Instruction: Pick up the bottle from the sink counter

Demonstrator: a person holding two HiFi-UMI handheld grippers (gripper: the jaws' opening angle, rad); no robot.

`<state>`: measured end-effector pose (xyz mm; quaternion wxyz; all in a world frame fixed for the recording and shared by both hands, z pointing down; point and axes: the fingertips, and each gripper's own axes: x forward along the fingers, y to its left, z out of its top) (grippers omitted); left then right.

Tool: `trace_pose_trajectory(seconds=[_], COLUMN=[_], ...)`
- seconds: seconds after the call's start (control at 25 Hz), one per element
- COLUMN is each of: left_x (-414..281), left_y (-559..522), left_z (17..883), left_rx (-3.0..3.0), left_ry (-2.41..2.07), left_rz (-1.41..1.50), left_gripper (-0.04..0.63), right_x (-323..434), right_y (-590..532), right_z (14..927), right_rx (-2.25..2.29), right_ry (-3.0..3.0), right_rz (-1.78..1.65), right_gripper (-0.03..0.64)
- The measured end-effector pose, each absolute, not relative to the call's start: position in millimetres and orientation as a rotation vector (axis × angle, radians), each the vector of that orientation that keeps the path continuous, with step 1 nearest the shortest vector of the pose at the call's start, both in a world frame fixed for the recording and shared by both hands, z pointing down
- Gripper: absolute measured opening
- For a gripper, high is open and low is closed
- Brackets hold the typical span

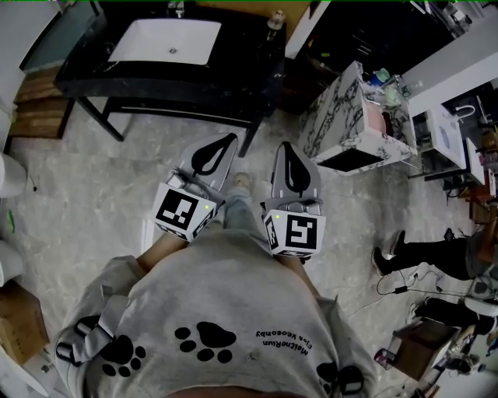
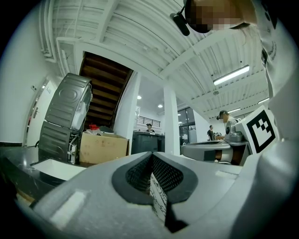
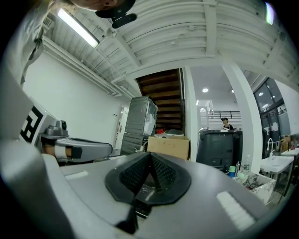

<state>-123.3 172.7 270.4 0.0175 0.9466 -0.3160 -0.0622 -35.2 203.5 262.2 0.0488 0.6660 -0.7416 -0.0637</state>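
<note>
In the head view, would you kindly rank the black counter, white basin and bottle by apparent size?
Largest: black counter.
Then: white basin, set in it.
Smallest: bottle, at the counter's right end.
All lie similarly far, so the order holds.

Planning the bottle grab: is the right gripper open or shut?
Shut. The right gripper shows its jaws pressed together in its own view, nothing between them.

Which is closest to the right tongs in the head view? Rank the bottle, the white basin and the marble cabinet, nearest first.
1. marble cabinet, just to the right of the right tongs.
2. bottle, ahead, at the right end of the counter.
3. white basin, farther left, set into the same counter.
</note>
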Motion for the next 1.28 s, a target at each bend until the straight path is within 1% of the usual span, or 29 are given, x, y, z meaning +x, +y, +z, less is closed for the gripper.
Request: trace_pose_trajectory(seconds=[0.72, 1.28], left_x=[-115, -62], left_y=[143, 39], left_z=[270, 277], left_rx=[2.945, 2.918], left_ry=[-1.03, -1.054], left_rz=[-0.22, -0.195], left_gripper=[0.0, 0.0], right_x=[-23, 30], right_y=[167, 55], right_z=[259, 265], right_rx=[2.035, 2.006], right_ry=[-2.309, -2.329], right_rz=[-0.239, -0.218], right_gripper=[0.002, 0.002])
